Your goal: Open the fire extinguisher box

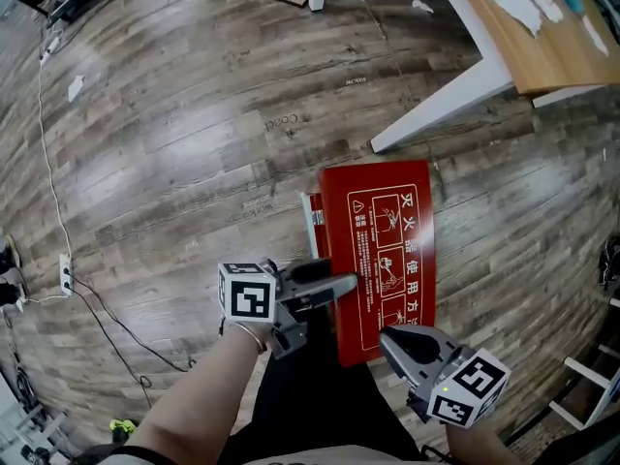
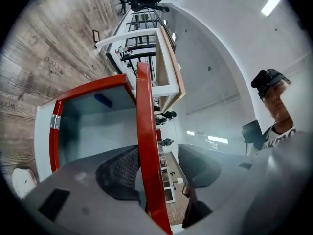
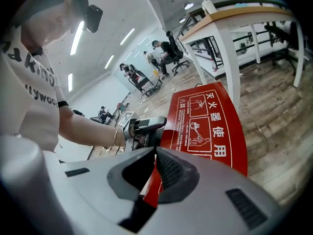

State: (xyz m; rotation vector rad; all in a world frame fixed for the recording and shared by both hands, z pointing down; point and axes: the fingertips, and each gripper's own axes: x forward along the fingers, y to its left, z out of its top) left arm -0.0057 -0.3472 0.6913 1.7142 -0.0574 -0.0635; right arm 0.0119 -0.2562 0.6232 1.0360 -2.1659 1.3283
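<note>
**Head view:** red sheet-metal lid [image 1: 383, 250] w/ white printed instructions sits centre-right of frame. It belongs to the fire extinguisher box [image 1: 312, 219], whose pale body shows along the lid's left side, on the grey-brown wood-plank floor [image 1: 174, 134]. Left gripper [image 1: 341, 286] is at lower centre-left, held about level, tips at the lid's left edge, w/ the bare forearm [image 1: 203, 395] below it. Right gripper [image 1: 392, 339] is at lower right, angled downward, on the lid's bottom corner.

**Left gripper view:** the lid's thin red edge runs top to bottom through mid-frame, between the jaws. The jaws stand apart: one lies close to the edge, the other is clear of it, so no clamp. Box's pale grey interior [image 2: 93, 126] is visible left of centre, so the lid is partly open. Small silver hinge [image 2: 55, 122] sits at far left on the red rim.

**Right gripper view:** the jaws are nearly together, pinched on the lid's near edge at lower centre. The printed face spreads toward upper right.

**Handling (est.):**
- Lid is prob. light, stiff and thin.
- The painted face is smooth, so slippery on the flat.
- It should swing on the hinge, so the best hold is the free edge away from the hinge, gripped across the thickness.
</note>
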